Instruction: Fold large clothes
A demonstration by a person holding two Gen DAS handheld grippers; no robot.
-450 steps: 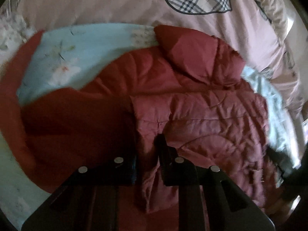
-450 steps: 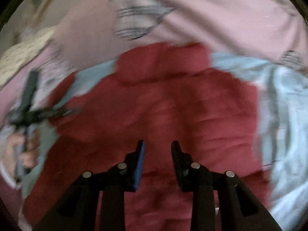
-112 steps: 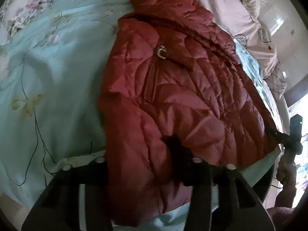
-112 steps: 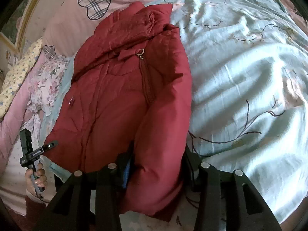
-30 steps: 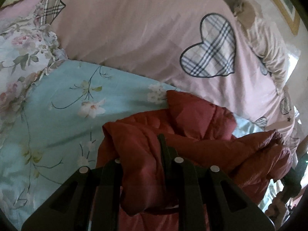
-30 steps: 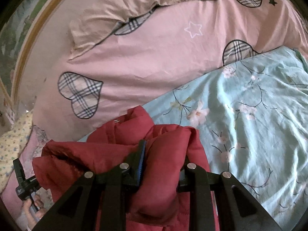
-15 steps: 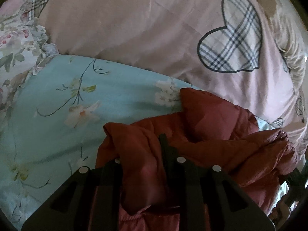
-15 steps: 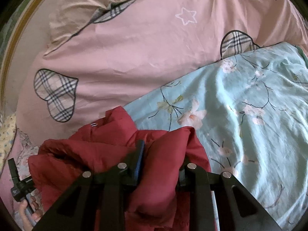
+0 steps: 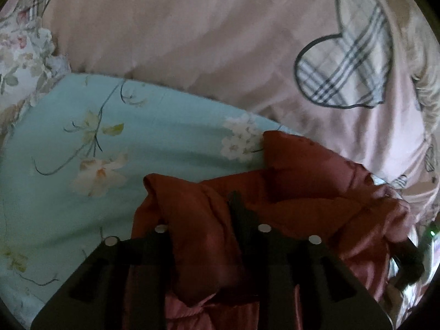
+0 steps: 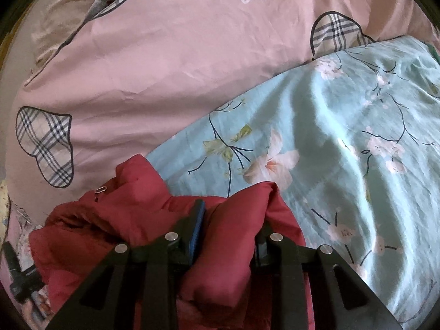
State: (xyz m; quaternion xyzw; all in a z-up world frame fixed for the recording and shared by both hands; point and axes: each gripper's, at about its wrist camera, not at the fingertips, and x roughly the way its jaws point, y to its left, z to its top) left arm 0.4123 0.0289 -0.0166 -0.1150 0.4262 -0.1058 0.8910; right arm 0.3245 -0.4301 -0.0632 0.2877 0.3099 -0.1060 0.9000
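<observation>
A dark red padded jacket lies bunched on the light blue flowered bed sheet. My left gripper is shut on a thick fold of it and holds that fold up. In the right wrist view the jacket stretches left from my right gripper, which is shut on another thick fold; its blue-padded finger presses the cloth. The jacket hangs between the two grippers, folded over itself toward the collar end. A metal zipper pull shows near the collar.
A big pink quilt with plaid hearts lies along the far side of the bed, also in the right wrist view. A flowered pillow is at the far left. The left gripper's handle and hand show at lower left.
Both grippers have carried the jacket's lower end forward toward the collar and the pink quilt; both keep their hold. The quilt looks closer than half a second ago.
</observation>
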